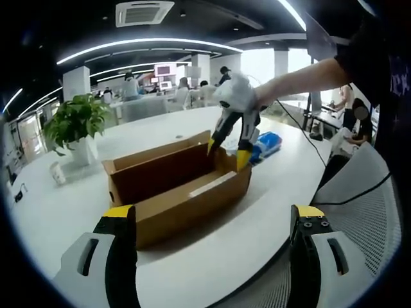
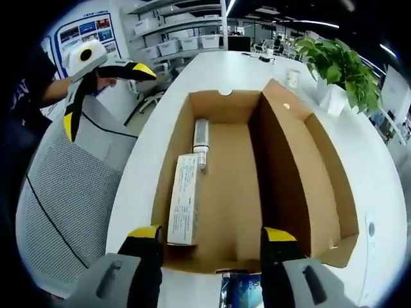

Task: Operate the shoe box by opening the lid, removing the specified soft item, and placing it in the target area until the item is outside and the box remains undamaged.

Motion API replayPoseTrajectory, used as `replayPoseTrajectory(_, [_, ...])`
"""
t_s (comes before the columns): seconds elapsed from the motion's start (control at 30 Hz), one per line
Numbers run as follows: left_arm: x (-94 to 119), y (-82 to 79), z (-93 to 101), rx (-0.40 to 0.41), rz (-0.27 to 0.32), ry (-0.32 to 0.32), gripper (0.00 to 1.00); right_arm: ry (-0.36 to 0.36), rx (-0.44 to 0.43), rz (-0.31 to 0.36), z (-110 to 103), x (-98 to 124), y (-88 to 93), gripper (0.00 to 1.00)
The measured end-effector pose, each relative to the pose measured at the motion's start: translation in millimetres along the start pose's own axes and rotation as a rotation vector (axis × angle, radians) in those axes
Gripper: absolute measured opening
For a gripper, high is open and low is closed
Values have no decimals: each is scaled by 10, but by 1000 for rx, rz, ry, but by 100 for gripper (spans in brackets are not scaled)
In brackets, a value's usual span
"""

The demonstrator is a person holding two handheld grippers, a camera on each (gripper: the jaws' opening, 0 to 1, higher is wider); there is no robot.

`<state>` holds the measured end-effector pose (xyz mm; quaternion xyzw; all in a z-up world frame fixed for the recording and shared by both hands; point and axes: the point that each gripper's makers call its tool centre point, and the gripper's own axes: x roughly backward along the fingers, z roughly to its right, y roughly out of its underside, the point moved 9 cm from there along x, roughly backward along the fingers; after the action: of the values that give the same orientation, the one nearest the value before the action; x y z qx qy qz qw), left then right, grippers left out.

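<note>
Right gripper (image 2: 209,240) hangs wide over the box (image 2: 257,186), lid already open. Soft item? Can't tell; just a carton (image 2: 183,199) and tube (image 2: 201,138) at 10 o'clock. Left gripper (image 1: 212,221) wide too.

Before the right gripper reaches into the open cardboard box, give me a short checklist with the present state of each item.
1. Lid of the brown cardboard shoe box open: ok.
2. Right gripper open, poised over the near edge of the box: ok.
3. Left gripper open, held back from the box: ok.
4. Items visible inside: a long white carton and a small white tube along one wall: ok.
5. Which one is the specified soft item: cannot tell.
6. Box walls undamaged: ok, no tears visible.
</note>
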<state>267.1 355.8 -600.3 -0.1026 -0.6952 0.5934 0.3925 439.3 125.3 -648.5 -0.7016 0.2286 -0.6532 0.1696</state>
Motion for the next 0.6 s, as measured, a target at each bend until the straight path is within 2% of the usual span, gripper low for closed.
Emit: replayPoseTrajectory(0.6, [3, -3, -21, 4, 7, -13, 99, -22, -22, -23, 5, -166, 35, 54])
